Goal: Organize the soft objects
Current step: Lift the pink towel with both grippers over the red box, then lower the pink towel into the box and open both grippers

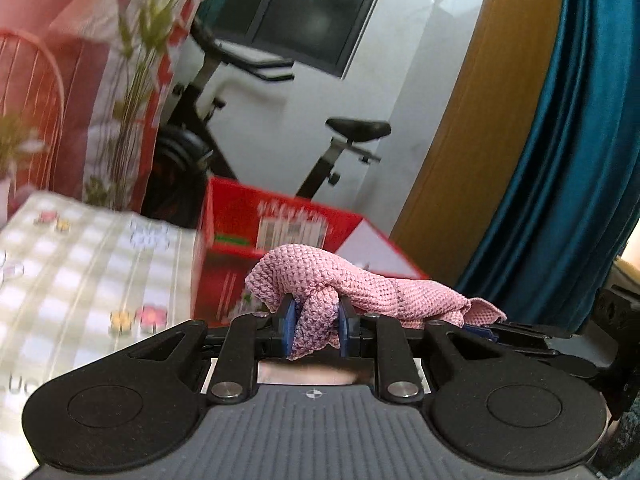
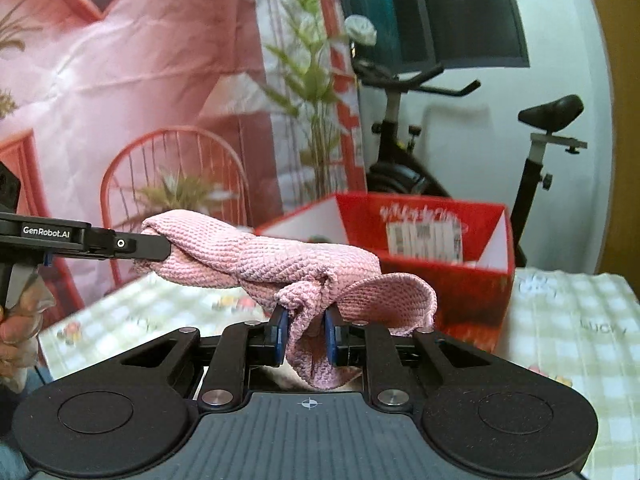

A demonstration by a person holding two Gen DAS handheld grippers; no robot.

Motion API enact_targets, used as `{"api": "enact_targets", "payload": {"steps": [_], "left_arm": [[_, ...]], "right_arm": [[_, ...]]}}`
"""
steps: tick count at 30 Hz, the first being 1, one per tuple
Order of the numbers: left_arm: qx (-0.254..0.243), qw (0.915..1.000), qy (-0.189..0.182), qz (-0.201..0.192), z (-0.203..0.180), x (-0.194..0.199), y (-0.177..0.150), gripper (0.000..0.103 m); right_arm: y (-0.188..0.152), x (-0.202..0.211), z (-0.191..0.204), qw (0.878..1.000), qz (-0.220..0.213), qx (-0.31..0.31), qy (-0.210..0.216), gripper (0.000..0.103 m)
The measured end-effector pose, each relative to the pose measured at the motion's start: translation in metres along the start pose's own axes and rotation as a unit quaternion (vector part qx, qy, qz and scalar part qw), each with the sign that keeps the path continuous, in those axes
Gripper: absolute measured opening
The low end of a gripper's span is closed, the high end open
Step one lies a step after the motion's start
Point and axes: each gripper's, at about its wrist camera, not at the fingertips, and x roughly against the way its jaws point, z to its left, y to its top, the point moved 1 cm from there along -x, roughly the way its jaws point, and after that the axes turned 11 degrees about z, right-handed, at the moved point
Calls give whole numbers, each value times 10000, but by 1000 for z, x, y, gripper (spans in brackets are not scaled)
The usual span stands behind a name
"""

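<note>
A pink knitted cloth hangs in the air, stretched between both grippers. My left gripper is shut on one bunched end of it. My right gripper is shut on the other end of the cloth. In the right wrist view the left gripper shows at the left, clamped on the cloth's far end. In the left wrist view the right gripper's black body shows at the right edge, its fingers hidden behind the cloth.
An open red cardboard box stands beyond the cloth on a table with a checked tablecloth; the box also shows in the left wrist view. An exercise bike, a pink printed backdrop and a blue curtain stand behind.
</note>
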Motion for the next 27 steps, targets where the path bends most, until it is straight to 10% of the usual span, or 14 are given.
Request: {"api": "enact_targets", "payload": {"steps": [19, 27], "left_arm": [[-258, 9994, 78, -215, -5, -38, 77, 23], [-41, 9979, 651, 46, 7, -121, 130, 23]], "right_arm": [[69, -23, -38, 9976, -398, -401, -392, 17], [128, -105, -91, 9915, -11, -958, -885, 17]]}}
